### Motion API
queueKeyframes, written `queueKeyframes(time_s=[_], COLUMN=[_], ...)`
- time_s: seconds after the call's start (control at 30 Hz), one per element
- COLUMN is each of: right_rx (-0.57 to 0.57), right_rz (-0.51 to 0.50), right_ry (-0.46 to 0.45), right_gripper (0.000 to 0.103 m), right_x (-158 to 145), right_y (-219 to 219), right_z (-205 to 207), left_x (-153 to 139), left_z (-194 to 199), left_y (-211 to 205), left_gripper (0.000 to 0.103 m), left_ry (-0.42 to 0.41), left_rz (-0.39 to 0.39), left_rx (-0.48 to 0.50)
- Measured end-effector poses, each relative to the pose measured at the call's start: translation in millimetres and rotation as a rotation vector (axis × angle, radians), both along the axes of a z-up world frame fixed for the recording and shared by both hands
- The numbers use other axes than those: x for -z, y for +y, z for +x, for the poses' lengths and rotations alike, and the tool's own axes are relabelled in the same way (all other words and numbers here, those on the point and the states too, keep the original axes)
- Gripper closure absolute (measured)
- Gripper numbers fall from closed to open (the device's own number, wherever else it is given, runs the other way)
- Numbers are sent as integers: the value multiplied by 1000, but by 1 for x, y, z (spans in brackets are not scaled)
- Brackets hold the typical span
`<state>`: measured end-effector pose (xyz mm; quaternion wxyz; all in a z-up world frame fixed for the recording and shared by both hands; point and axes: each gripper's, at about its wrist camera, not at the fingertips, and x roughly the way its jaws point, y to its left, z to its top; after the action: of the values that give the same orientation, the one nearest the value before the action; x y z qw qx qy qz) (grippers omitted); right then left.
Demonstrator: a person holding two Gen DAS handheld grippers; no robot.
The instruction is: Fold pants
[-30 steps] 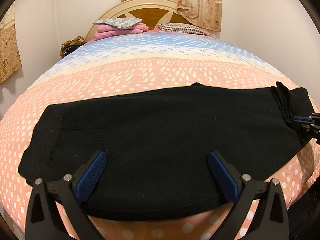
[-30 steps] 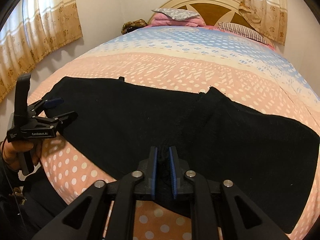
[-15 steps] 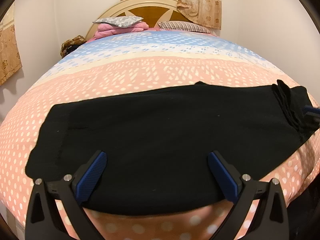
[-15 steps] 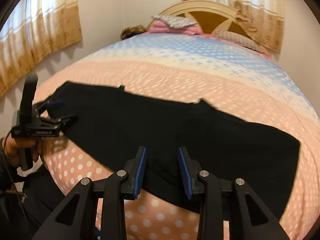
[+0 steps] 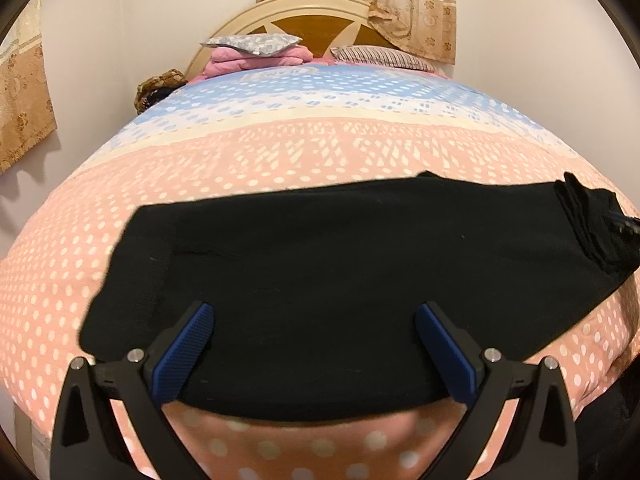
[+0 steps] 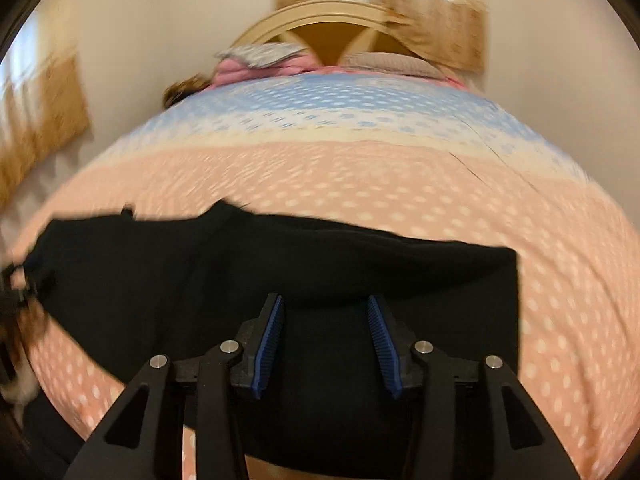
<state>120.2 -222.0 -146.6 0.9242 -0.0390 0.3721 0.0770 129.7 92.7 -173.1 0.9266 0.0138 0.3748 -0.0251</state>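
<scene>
The black pants [image 5: 340,272] lie flat across the near part of the bed, stretched left to right; they also show in the right wrist view [image 6: 280,280]. My left gripper [image 5: 314,328] is wide open and empty above the near edge of the pants, close to their left end. My right gripper [image 6: 325,320] is open and empty over the right part of the pants. The right wrist view is blurred by motion. The right gripper's tip [image 5: 624,224] shows at the right edge of the left wrist view, beside a bunched fold of the pants.
The bed has a pink, cream and blue dotted cover [image 5: 320,148]. Pillows and a pink folded blanket [image 5: 256,54] lie by the wooden headboard [image 5: 320,20]. Curtains hang behind it and on the left wall. The bed's near edge drops off below the grippers.
My right gripper has opened and let go of the pants, then swung to the right. My left gripper stayed open and shifted slightly left along the pants.
</scene>
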Motion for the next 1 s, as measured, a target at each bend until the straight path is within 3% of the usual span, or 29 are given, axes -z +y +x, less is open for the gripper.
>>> queueKeyframes(time_s=[0.07, 0.13, 0.23, 0.33, 0.47, 0.63, 0.67, 0.7, 0.73, 0.77, 1.0], right_rx=[-74, -74, -56, -67, -104, -40, -34, -27, -27, -31, -135], right_rz=[-51, -110, 36, 82, 168, 14, -14, -28, -41, -50, -35], right_ry=[16, -4, -13, -55, 10, 86, 72, 59, 57, 56, 34], right_gripper=[56, 55, 55, 55, 55, 56, 57, 65, 83, 87, 91], right_x=[0, -2, -9, -18, -20, -2, 0, 0, -1, -1, -12], right_y=[16, 24, 13, 20, 42, 74, 77, 76, 77, 78, 90], right_z=[-6, -11, -7, 0, 19, 37, 35, 32, 32, 32, 16], left_x=[-4, -9, -13, -13, -1, 13, 15, 16, 16, 16, 18], left_z=[1, 2, 2, 3, 5, 3, 2, 2, 3, 3, 4], left_y=[10, 26, 52, 74, 97, 100, 97, 95, 93, 92, 94], left_gripper=[0, 0, 0, 0, 0, 0, 0, 0, 0, 0, 0], left_ry=[-9, -19, -32, -32, -4, 17, 18, 17, 17, 17, 21], left_rz=[6, 6, -9, -24, -74, -95, -94, -93, -95, -99, -118], left_rx=[-23, -62, -126, -178, -244, -256, -249, -243, -235, -229, -218])
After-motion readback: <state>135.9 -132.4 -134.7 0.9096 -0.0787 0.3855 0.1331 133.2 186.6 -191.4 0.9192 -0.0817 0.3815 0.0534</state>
